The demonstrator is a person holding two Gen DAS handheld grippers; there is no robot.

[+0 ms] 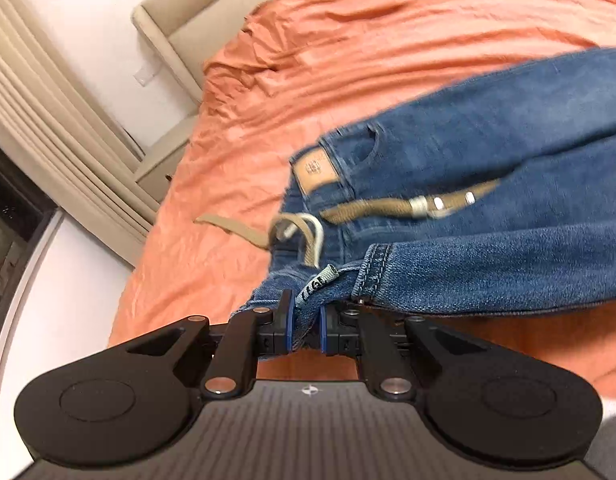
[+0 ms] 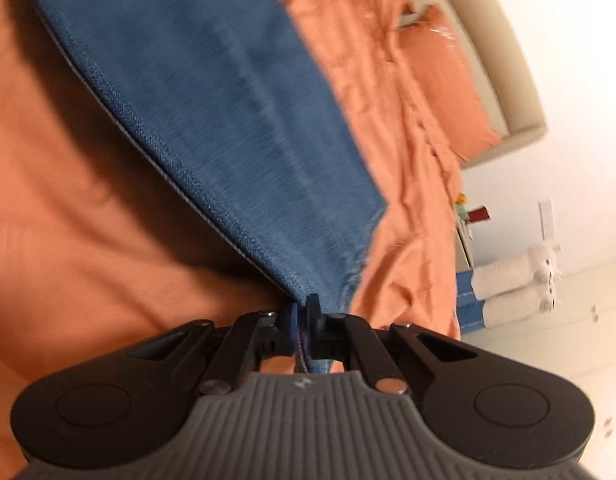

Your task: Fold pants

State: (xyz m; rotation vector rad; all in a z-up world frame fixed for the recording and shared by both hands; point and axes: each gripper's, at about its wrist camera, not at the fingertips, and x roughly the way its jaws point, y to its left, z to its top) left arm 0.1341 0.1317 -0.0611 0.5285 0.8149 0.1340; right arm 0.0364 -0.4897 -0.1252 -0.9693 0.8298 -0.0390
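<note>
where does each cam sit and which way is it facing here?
Left wrist: sits behind the left tongs, angled down over the jeans waistband, belt and orange bedspread; only the tongs' black fingers show, clamped on denim.
Right wrist: sits behind the right tongs, angled down along a jeans leg toward the pillow; only its fingers show, shut on the hem.
Shared: the jeans, the bedspread, a beige headboard.

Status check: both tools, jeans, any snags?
Left tool shut on jeans waistband. Right tool shut on denim edge. Belt dangling loose; bedspread otherwise unobstructed.
</note>
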